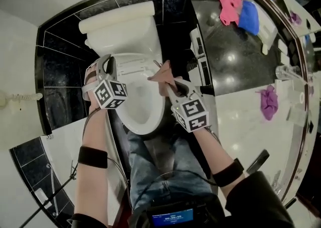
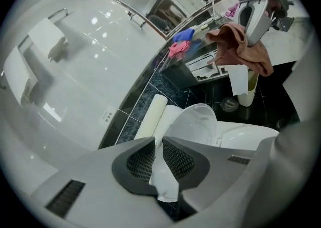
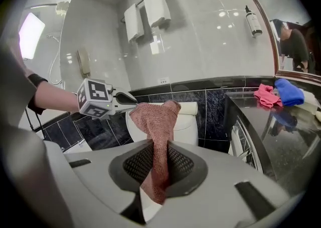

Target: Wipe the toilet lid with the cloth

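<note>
The right gripper (image 3: 159,144) pinches a reddish-brown cloth (image 3: 158,114) by a narrow fold, most of it bunched above the jaws. It holds the cloth over the toilet bowl (image 1: 143,114), apart from the raised toilet lid (image 2: 201,121). The left gripper (image 2: 157,148), jaws drawn almost together on nothing, hangs just beside the cloth. Likely hazards: the thin hold could let the cloth slip into the open bowl during a firm stroke, and the 2 grippers could knock together.
</note>
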Motion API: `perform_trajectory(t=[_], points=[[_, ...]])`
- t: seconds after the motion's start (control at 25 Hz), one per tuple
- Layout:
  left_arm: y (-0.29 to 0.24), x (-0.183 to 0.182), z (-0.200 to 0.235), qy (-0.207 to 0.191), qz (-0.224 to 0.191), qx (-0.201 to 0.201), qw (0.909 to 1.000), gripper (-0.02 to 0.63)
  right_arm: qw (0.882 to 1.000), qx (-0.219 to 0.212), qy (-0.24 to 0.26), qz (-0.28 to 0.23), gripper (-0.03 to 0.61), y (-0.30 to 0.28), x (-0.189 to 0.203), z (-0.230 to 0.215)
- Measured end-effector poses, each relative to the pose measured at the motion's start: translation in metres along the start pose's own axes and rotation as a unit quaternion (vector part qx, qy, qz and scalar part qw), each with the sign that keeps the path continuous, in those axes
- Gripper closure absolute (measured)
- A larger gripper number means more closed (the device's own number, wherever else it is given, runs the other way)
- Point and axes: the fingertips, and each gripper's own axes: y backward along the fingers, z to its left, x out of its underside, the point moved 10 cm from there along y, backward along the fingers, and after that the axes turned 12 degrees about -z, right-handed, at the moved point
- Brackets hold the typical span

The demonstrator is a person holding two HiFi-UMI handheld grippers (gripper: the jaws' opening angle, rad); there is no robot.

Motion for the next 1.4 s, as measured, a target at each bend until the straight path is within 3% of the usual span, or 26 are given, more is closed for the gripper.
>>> perform_trajectory(t=[0.44, 0.88, 1.2, 1.4], points=[[-0.065, 0.011, 0.044, -0.012, -0.047, 0.037, 0.9981, 0.576, 0.997, 0.069, -0.033, 0.010, 0.500, -0.025, -0.010, 0.017], [-0.105, 0.025, 0.059, -0.028, -0.058, 0.058, 0.9963, 0.576, 0.997, 0.070, -0.027, 0.016, 0.499, -0.048, -0.019, 0.023], [-0.119, 0.028, 0.065, -0.010, -0.051, 0.062, 0.9967, 0.572, 0.997, 0.069, -0.020, 0.019, 0.499, -0.042, -0.022, 0.021], [-0.114, 0.030, 0.067, 0.005, -0.055, 0.060, 0.9966, 0.528, 0.997, 0.075, -0.020, 0.019, 0.499, -0.036, -0.023, 0.018]])
